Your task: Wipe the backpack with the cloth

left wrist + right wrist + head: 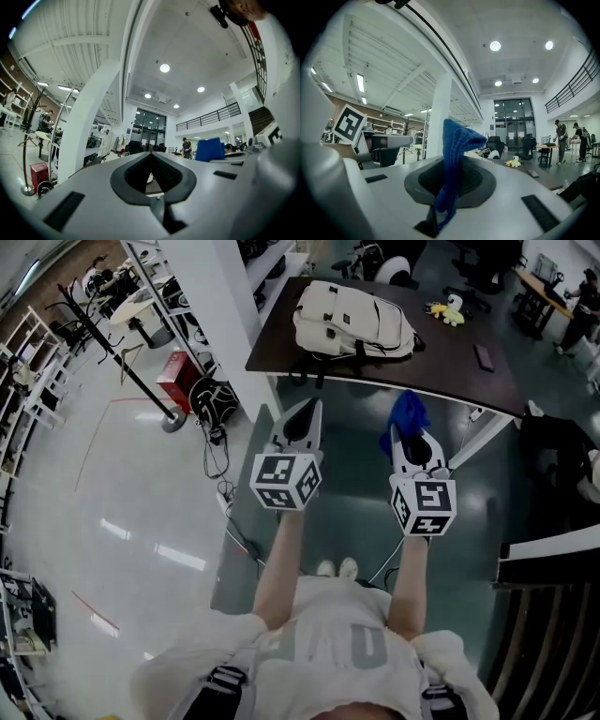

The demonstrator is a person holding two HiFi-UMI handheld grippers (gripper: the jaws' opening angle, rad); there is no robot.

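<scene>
The dark tabletop (450,371) sits up ahead of us, next to a white pillar (220,296). The cream backpack (352,320) is lying flat on its left part, with black straps hanging off the near edge. We're holding both tools out over the shiny floor (141,521), short of the tabletop and well apart from the backpack. The left claw (309,409) is pressed together with nothing in it, and its own view shows just the closed tips. The right claw (410,442) is pinching the blue cloth (405,418), which sticks up in a bunched fold above the tips and dangles a bit below them. Further back on the tabletop there's a small yellow toy (447,313), and nearer us a little flat dark thing (484,357) we can't identify.
</scene>
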